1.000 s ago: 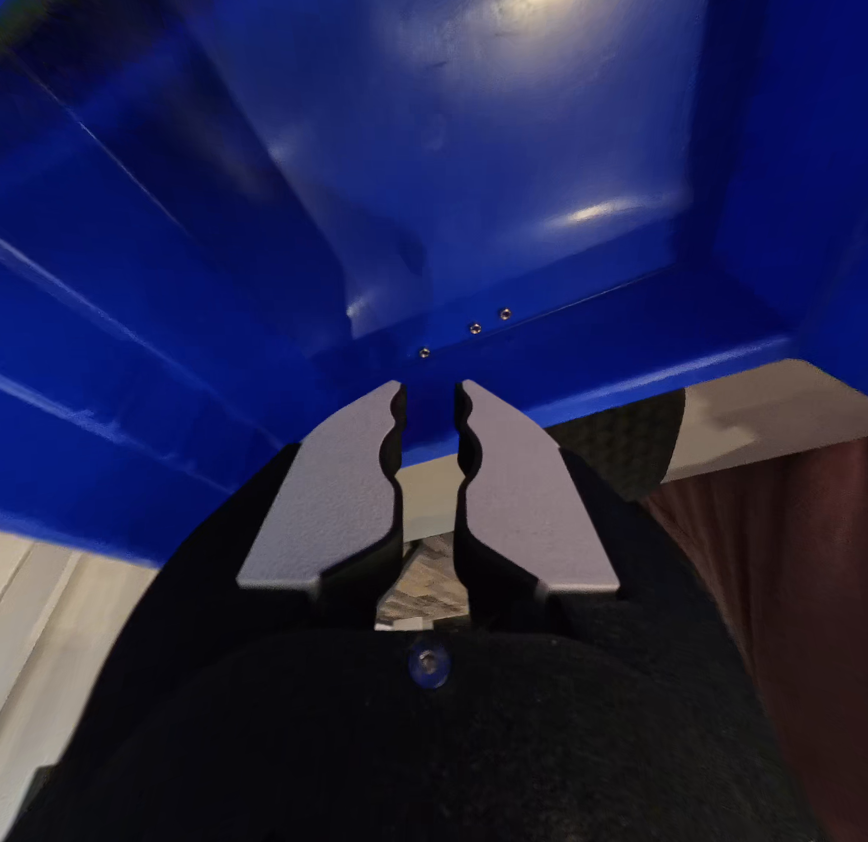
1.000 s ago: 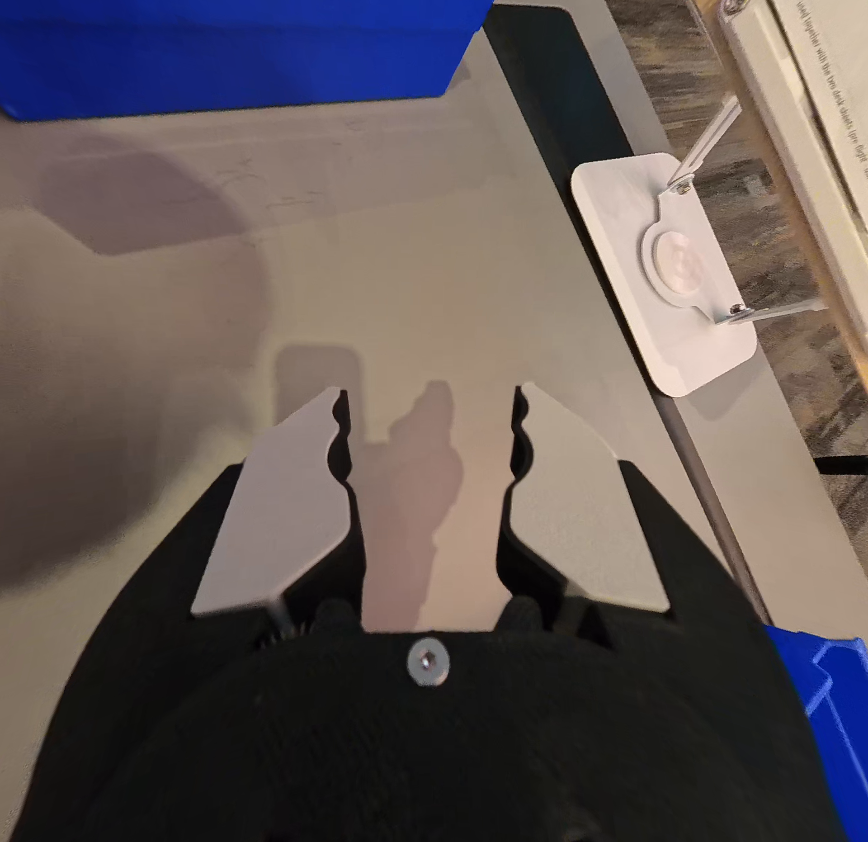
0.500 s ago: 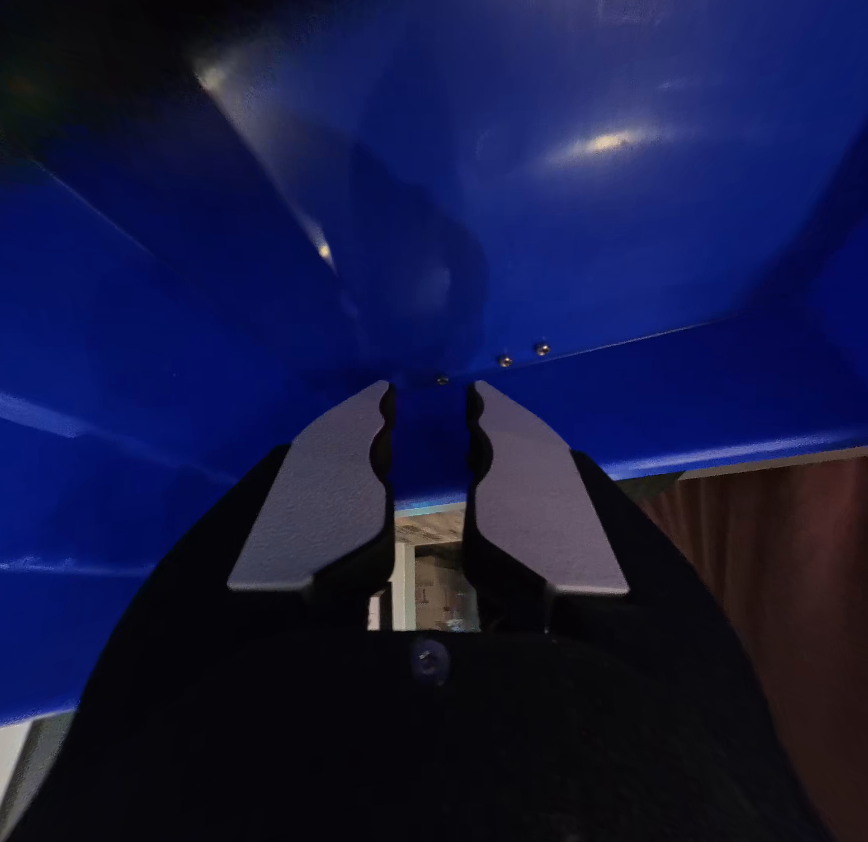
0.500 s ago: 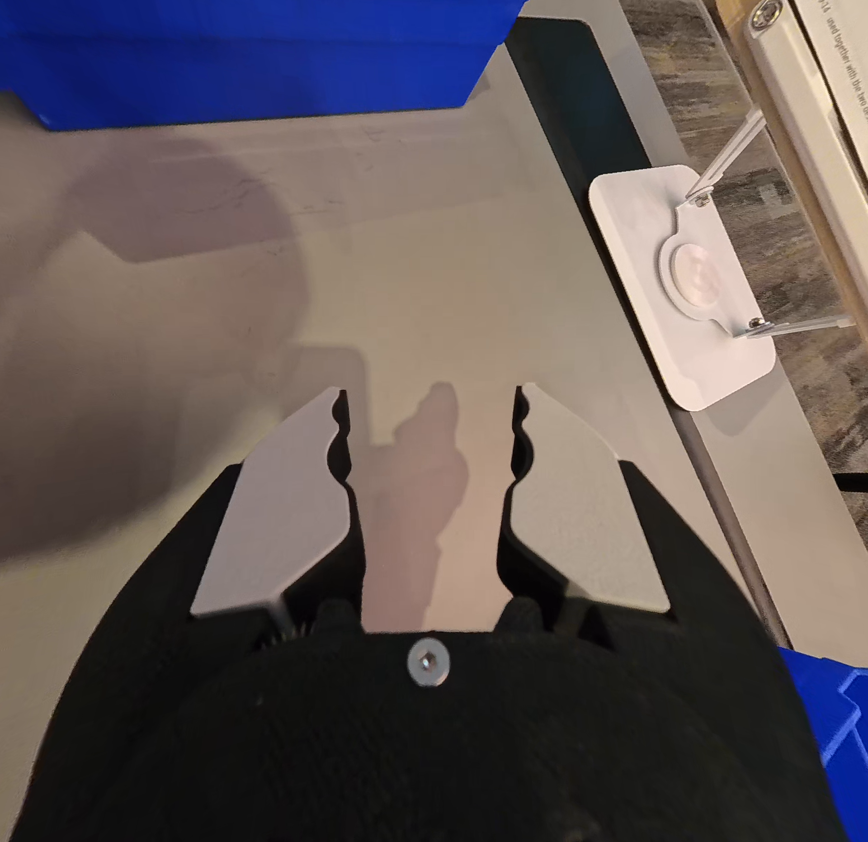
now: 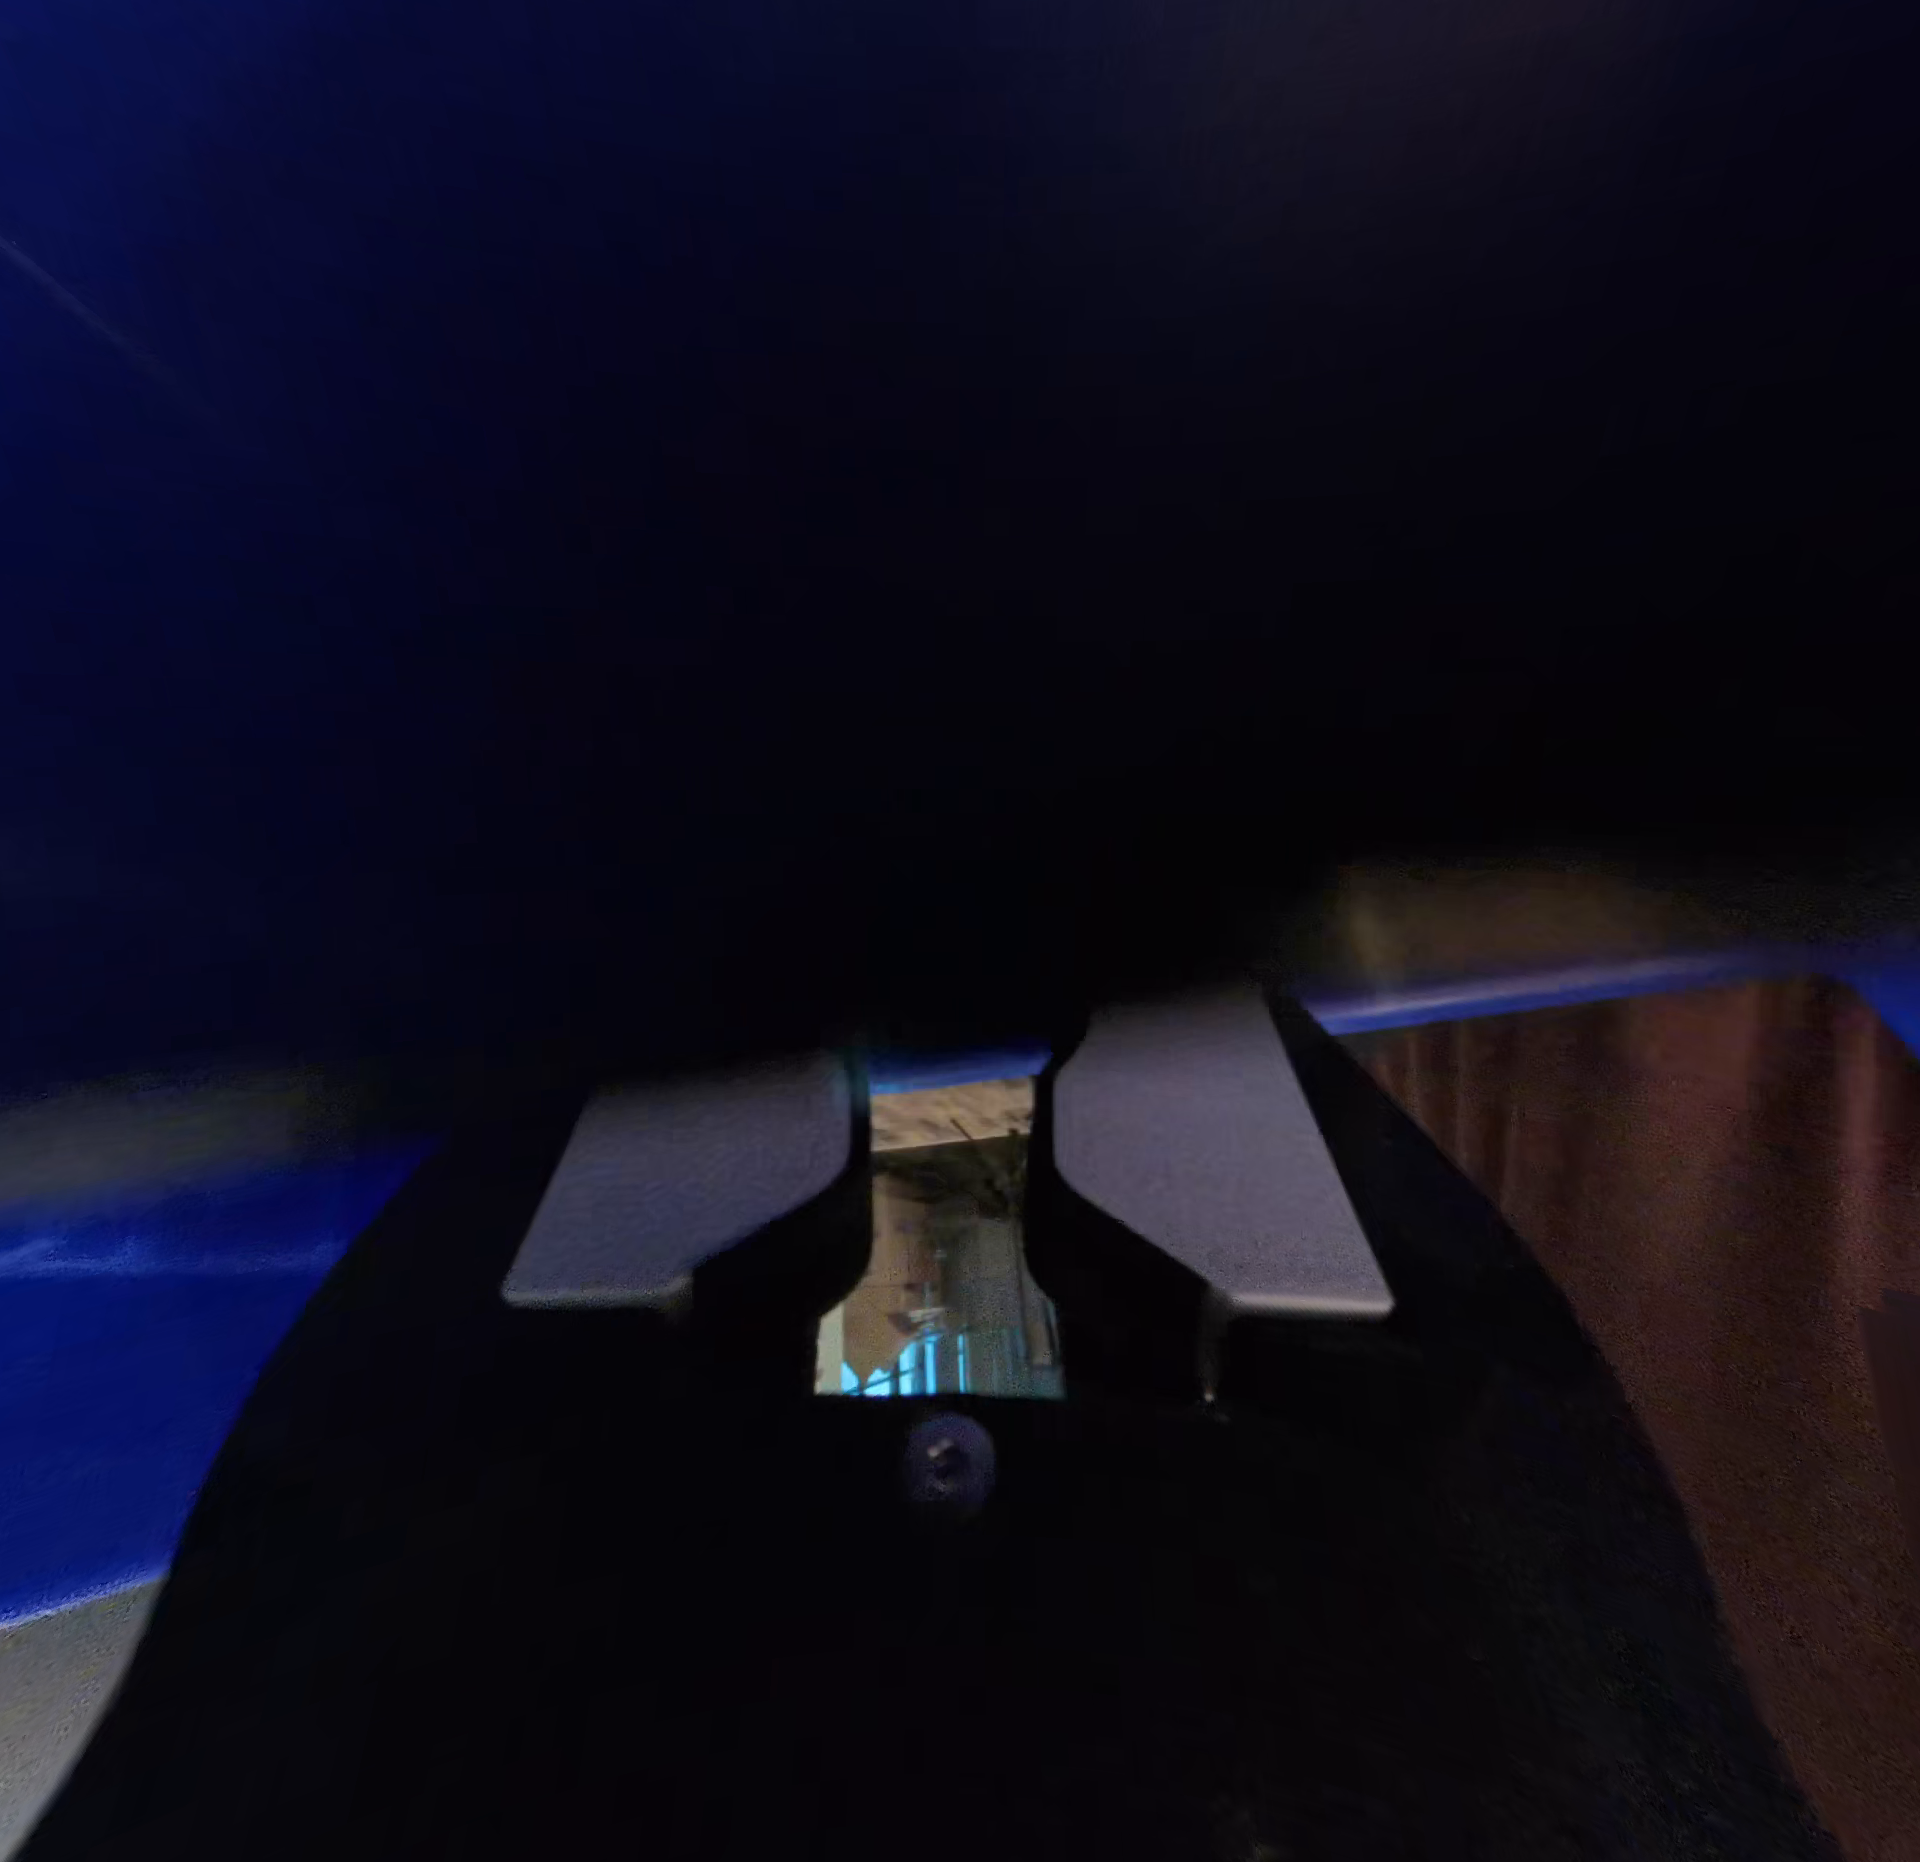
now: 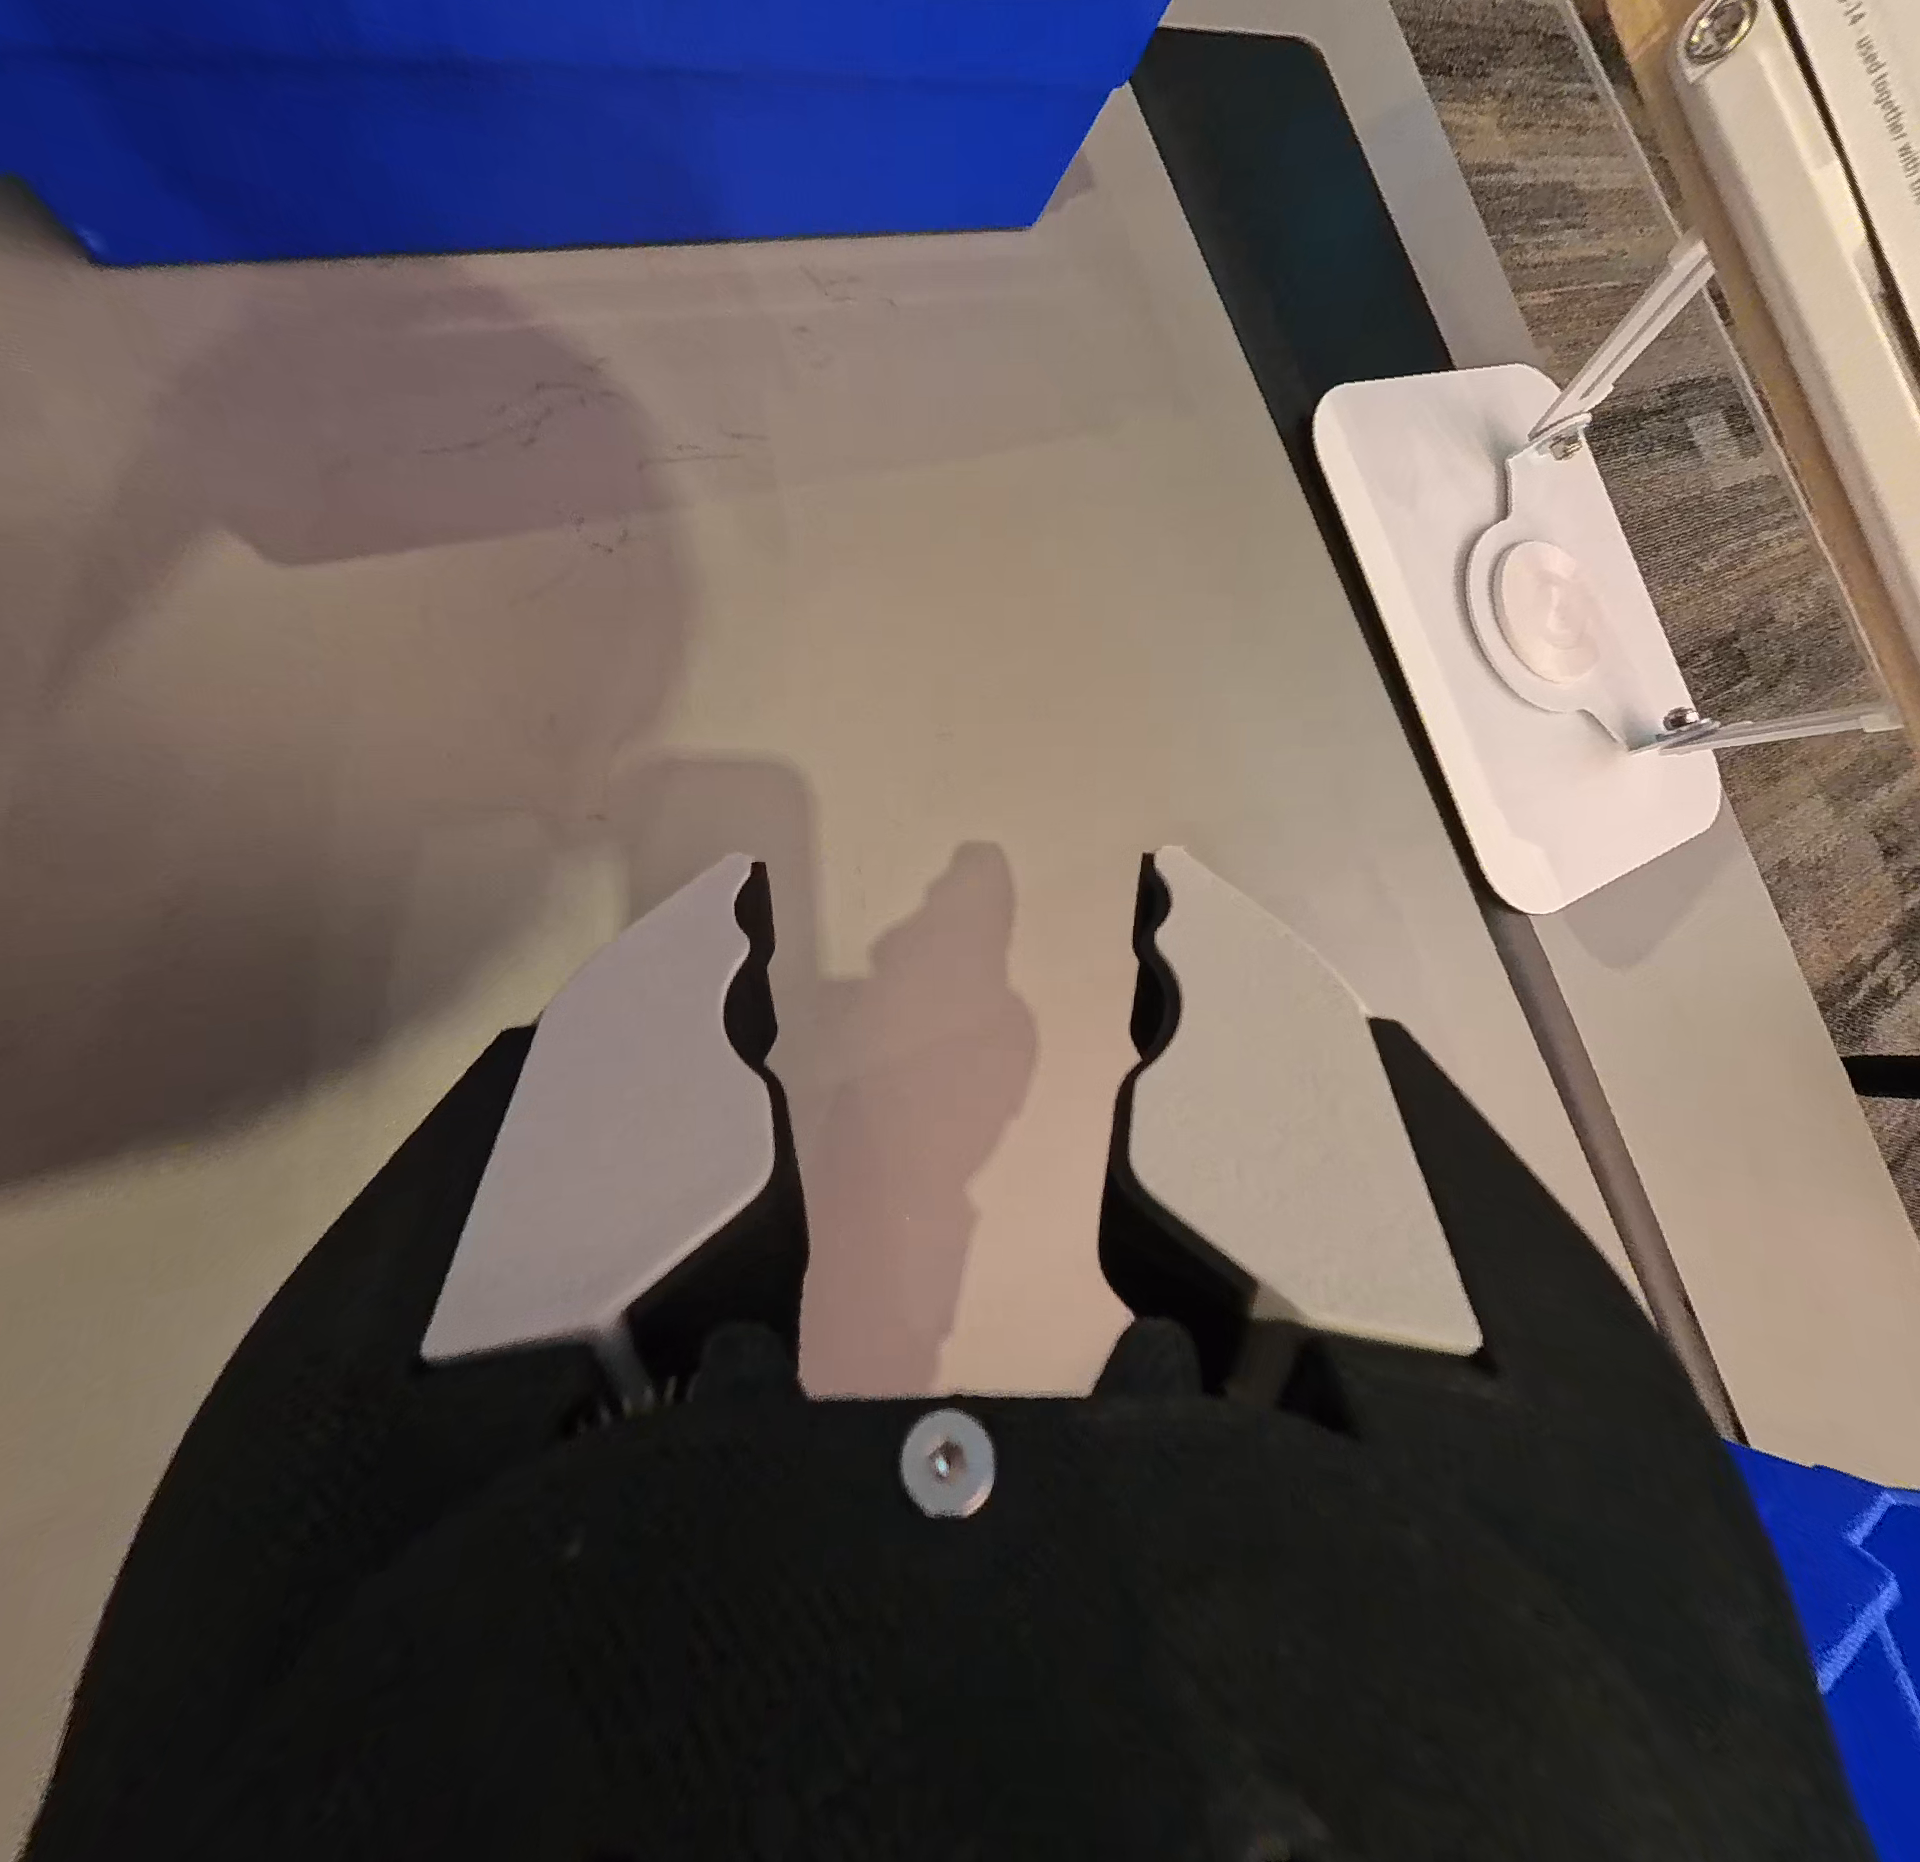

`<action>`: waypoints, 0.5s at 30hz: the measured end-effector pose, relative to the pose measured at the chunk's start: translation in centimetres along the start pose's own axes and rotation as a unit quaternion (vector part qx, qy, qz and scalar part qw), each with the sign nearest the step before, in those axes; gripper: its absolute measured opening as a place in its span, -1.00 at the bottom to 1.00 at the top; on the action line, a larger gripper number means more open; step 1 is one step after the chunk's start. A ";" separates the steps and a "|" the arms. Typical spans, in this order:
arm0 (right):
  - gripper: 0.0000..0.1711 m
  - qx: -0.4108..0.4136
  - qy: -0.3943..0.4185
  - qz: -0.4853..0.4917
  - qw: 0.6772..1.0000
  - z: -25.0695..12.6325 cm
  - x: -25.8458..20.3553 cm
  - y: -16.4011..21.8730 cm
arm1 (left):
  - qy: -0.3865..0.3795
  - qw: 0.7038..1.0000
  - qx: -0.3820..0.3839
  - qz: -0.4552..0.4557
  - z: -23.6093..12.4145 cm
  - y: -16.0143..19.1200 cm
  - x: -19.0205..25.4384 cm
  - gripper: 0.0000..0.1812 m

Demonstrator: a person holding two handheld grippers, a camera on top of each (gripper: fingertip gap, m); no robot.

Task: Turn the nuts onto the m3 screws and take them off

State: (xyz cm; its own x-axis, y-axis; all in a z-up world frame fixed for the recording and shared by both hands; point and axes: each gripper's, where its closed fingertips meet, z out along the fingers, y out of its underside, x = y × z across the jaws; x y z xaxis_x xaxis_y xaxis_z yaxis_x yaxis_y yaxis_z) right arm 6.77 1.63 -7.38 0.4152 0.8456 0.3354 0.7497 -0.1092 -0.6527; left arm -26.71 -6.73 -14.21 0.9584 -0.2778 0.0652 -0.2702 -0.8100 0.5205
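Observation:
In the left wrist view my left gripper [image 5: 951, 1043] is pushed deep into a blue bin [image 5: 156, 1345]. The bin's inside is dark and blurred, and it hides the fingertips. The visible finger bases [image 5: 686, 1189] stand apart with a narrow gap, and nothing shows between them. No nuts or screws can be made out. In the right wrist view my right gripper [image 6: 954, 862] is open and empty above the bare grey table [image 6: 935, 565]. The blue bin [image 6: 571, 98] stands at the table's far end.
A white plate with a round metal disc and thin rods [image 6: 1507, 617] lies at the table's right edge. A black patch [image 6: 1278, 202] lies beside the bin. The corner of another blue bin [image 6: 1849, 1604] shows at the lower right. Carpet lies beyond the table edge.
My left gripper has gone deeper into the blue bin, and the view has turned dark. The small nuts seen earlier are lost from sight. The right gripper has drifted slightly and stays open.

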 end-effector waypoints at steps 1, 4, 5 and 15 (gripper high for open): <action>-0.21 -0.001 -0.001 -0.001 1.000 0.0 0.0 0.0 | 0.007 1.000 0.001 -0.004 0.0 0.1 0.1 -0.68; -0.21 -0.003 0.001 -0.004 1.000 0.1 -0.1 0.1 | 0.025 1.000 0.009 -0.012 -0.1 0.4 0.2 -0.67; -0.21 -0.003 0.000 -0.004 1.000 0.1 -0.1 0.1 | 0.033 0.999 0.021 -0.014 -0.1 0.1 0.3 -0.68; -0.20 -0.005 -0.003 -0.007 1.000 0.3 -0.3 0.1 | 0.053 0.997 0.051 -0.026 0.6 0.0 0.4 -0.73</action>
State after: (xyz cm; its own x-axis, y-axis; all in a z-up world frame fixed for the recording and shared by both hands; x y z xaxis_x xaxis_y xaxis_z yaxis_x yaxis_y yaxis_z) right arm 6.56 1.48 -7.74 0.4023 0.8500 0.3402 0.7607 -0.1035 -0.6408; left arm -26.35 -7.17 -14.70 0.9744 -0.1821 0.1317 -0.2220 -0.8718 0.4367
